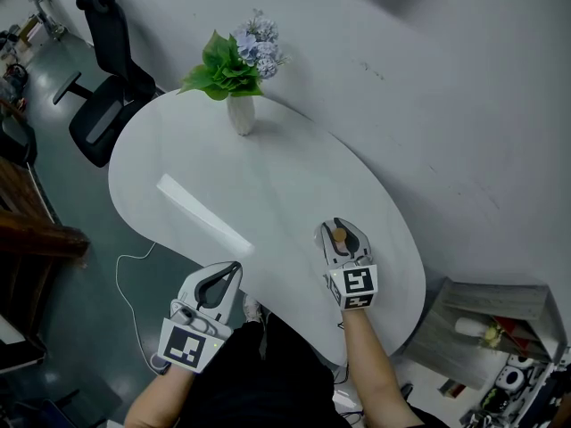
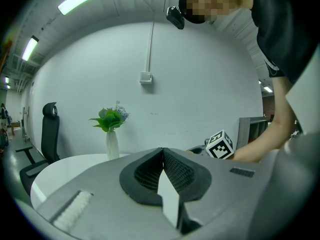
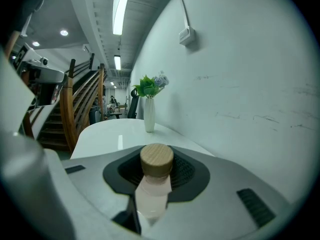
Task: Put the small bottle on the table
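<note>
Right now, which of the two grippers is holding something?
The right gripper. It is closed on the small bottle, the one with the wooden cap. The left gripper is shut with nothing in it.

No words, numbers or brand names are showing legibly anywhere in these views. The left tongs (image 1: 234,267) and the right tongs (image 1: 340,226) are carrying only black-and-white square marker patterns on their cubes, with no letters or digits in them.
</note>
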